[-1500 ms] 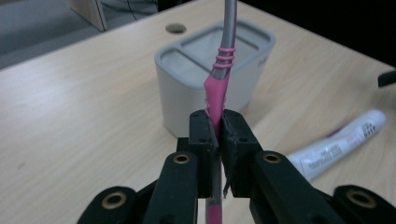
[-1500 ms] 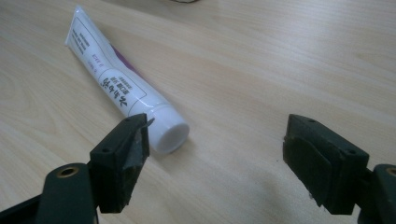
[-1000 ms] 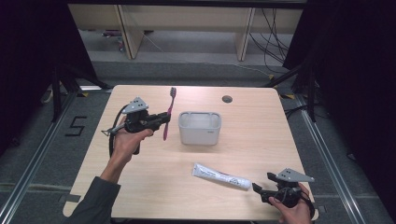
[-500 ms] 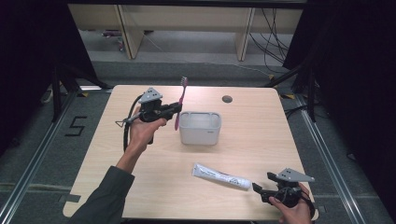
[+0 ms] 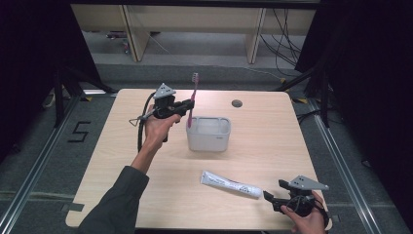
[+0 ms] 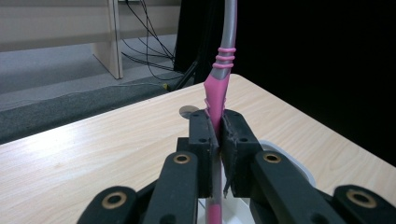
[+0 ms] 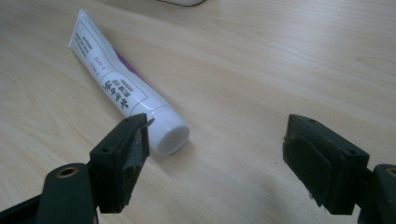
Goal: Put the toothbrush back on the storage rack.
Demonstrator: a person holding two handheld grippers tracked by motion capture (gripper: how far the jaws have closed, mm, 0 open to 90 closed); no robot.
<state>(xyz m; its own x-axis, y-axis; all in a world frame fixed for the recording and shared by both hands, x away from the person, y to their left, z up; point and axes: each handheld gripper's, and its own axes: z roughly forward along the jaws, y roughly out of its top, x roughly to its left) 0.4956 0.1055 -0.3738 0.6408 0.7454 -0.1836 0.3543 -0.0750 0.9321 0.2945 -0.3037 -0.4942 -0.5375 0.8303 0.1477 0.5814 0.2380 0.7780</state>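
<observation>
Over the wooden surface [image 5: 122, 161] your left tongs [image 5: 187, 108], clamped on the pink toothbrush [image 5: 193, 97], had carried it to the white tub's [image 5: 208, 139] rim, nearly ready to drop in, while your right tongs [image 5: 271, 201] stayed apart beside the toothpaste [image 5: 229, 185].

The container [image 5: 208, 133] sits mid-bench [image 5: 272, 126]; the toothbrush [image 5: 193, 95] stands upright just left of it, and the toothpaste tube [image 5: 230, 184] lies nearer, to the right.

Bin [image 5: 208, 134] mid-table — bare wood around
</observation>
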